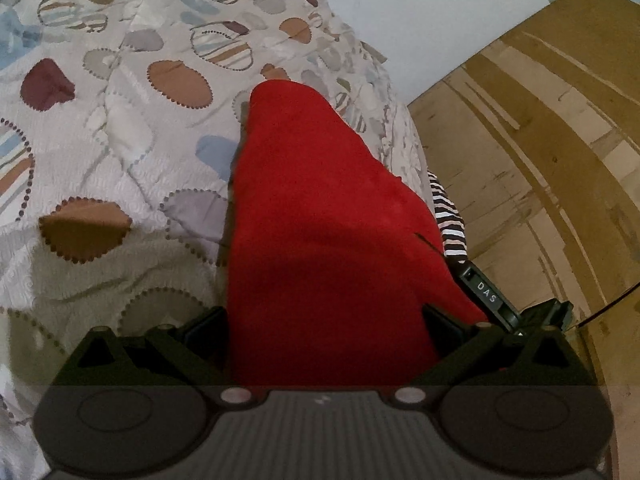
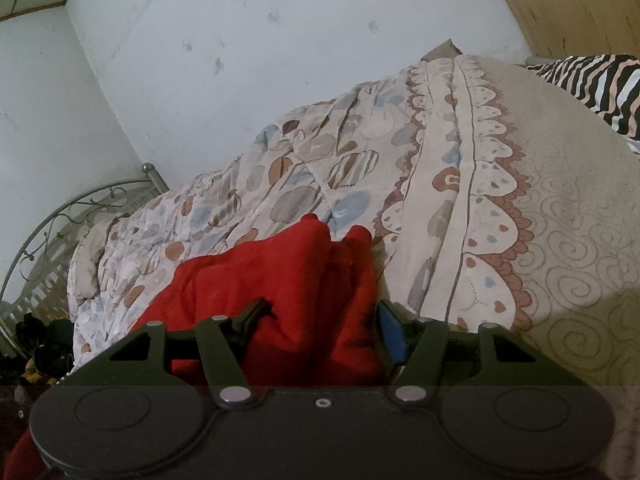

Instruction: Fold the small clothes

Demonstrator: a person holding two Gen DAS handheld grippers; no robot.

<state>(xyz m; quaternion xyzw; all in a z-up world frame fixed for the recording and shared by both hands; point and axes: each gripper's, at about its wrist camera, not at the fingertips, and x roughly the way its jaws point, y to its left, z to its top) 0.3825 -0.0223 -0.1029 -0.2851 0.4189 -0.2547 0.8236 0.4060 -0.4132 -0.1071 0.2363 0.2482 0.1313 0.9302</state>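
A red fleece garment (image 1: 320, 208) fills the middle of the left wrist view, stretched forward over the patterned bedspread (image 1: 120, 128). My left gripper (image 1: 324, 320) is shut on its near end, with bunched cloth packed between both fingers. In the right wrist view the same red garment (image 2: 288, 280) lies in thick folds. My right gripper (image 2: 320, 316) is shut on a bundle of it. The blue pad (image 2: 394, 338) of the right finger shows at the cloth's edge, and the left finger presses into the folds.
A black-and-white striped cloth (image 1: 450, 216) lies at the bed's edge, also seen as a striped cloth (image 2: 592, 84) at the far right. A wooden panel (image 1: 540, 140) stands right of the bed. A metal bed frame (image 2: 60, 232) and a white wall (image 2: 240, 60) lie beyond.
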